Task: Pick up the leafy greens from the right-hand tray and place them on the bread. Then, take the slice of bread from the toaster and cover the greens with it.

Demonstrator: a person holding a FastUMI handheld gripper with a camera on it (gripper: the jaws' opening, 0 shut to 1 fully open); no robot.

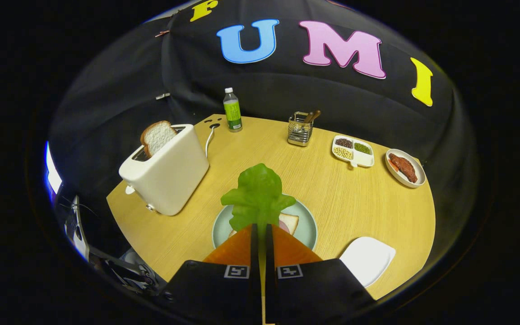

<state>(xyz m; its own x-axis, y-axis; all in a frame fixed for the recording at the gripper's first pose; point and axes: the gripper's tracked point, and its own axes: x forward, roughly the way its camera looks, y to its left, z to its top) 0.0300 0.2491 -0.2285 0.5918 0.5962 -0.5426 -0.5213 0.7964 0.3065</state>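
The leafy greens (258,194) are pinched by their lower end between the fingers (244,246), which are clenched on them with almost no gap, and the leaf stands up just ahead of the tips. It hangs over the pale green plate (307,225), where a slice of bread (290,222) with something pink on it lies partly hidden behind the leaf; whether the leaf already touches that bread cannot be told. So the pick-up looks done: the white tray (368,259) to the right of the fingers lies bare. What is left, as I judge it, is to lower and let go of the greens on the bread, then fetch the second bread slice (157,136), which still sticks up from the slot of the white toaster (169,174) to the left, well apart from the plate. The gripper (260,234) points forward and down at the plate, roughly centred on it. Farther back on the wooden surface (345,203) stand a bottle (232,110), a wire utensil holder (299,128), a divided dish of beans (352,151) and a plate of meat (404,168).
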